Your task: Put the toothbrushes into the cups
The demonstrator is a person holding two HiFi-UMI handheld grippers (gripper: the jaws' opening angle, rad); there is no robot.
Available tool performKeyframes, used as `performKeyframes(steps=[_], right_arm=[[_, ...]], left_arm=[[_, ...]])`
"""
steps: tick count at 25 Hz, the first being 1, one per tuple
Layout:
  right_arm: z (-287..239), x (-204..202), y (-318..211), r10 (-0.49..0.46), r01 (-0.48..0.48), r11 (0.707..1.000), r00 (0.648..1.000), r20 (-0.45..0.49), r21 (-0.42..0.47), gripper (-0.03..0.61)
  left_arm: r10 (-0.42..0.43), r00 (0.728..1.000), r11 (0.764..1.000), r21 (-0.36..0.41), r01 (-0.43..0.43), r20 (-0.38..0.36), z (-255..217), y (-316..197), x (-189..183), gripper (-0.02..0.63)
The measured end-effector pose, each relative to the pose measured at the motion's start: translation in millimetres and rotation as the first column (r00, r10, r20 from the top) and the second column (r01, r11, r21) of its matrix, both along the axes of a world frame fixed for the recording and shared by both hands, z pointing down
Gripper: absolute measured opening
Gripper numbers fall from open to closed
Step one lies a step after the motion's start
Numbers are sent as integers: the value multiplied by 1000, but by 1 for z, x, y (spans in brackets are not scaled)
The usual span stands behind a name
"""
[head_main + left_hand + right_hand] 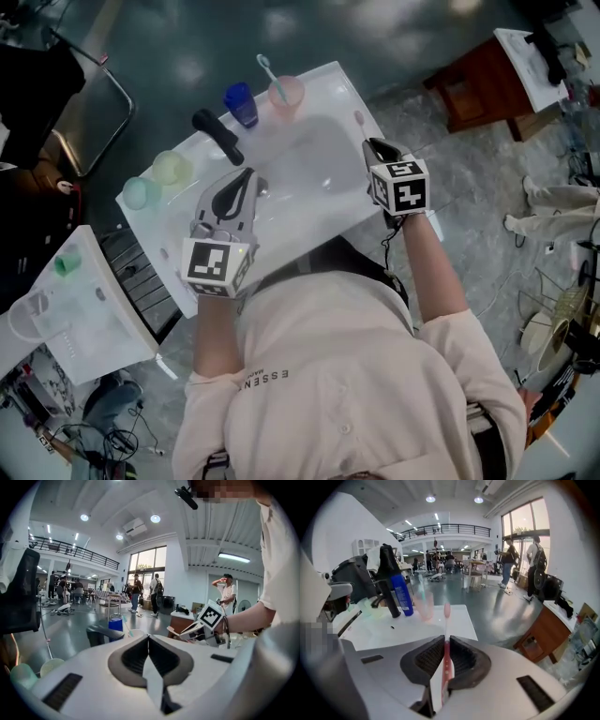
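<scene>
A pink toothbrush [446, 654] stands between the jaws of my right gripper [444, 638], which is shut on its handle; the brush head [447, 609] points up and away. In the head view that right gripper [368, 142] hovers over the right side of the white sink counter [323, 80], the pink toothbrush [359, 119] sticking out past it. A pink cup [286, 94] at the back edge holds a teal toothbrush [267, 67], with a blue cup [242, 101] beside it. My left gripper [249, 173] hangs over the basin, shut and empty [149, 637].
A black faucet [217, 134] stands left of the basin. A green cup [169, 167] and a mint cup [139, 192] sit on the counter's left end. A second white table [84, 328] lies at the left, a brown cabinet [478, 84] at the right.
</scene>
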State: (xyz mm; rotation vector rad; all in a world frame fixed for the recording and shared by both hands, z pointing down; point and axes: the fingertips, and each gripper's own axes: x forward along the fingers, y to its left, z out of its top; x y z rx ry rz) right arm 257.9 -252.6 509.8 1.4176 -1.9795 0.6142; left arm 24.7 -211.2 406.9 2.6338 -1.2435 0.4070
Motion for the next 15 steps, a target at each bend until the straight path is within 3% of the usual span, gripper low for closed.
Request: performKeyframes(steps=[6,15], right_arm=[[-76,-87,-4,-174,151,968,980,102,201,49],[-132,-232,6,-438,359,861,883,168,360,49]], left_arm=[[-78,997,996,36,78,-1,-16,17,-48,2],[-227,974,969,95,228,-18,-34,57,-139,2]])
